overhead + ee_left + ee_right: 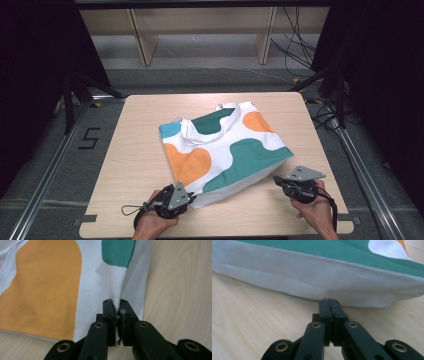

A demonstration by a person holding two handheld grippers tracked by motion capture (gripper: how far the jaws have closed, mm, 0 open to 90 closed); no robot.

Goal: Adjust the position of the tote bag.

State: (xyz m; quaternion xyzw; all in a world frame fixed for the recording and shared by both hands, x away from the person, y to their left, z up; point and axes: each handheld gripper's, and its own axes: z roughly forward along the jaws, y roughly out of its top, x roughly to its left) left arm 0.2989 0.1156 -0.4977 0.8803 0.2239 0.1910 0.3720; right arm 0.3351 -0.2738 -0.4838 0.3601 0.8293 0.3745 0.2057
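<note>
My left hand-held gripper (117, 305) pinches the tote bag (225, 150) hem; my right hand-held gripper (329, 300), pressed together just short of the hem ahead, likely must reopen and grip.

Both hand-held grippers: left hand-held gripper (189, 198) and right hand-held gripper (275, 179) black, brass-ringed jaw screws, grey three-cornered top plates, black trailing cables.

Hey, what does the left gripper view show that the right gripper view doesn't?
Left gripper view: the left gripper has its jaws shut on a pinched white fold of the orange, green and white cloth tote bag, beside an orange patch.
Right gripper view: the right gripper is shut with nothing between its jaws, at the bag's white bottom edge.
Both: the bag on the pale wooden table.
</note>
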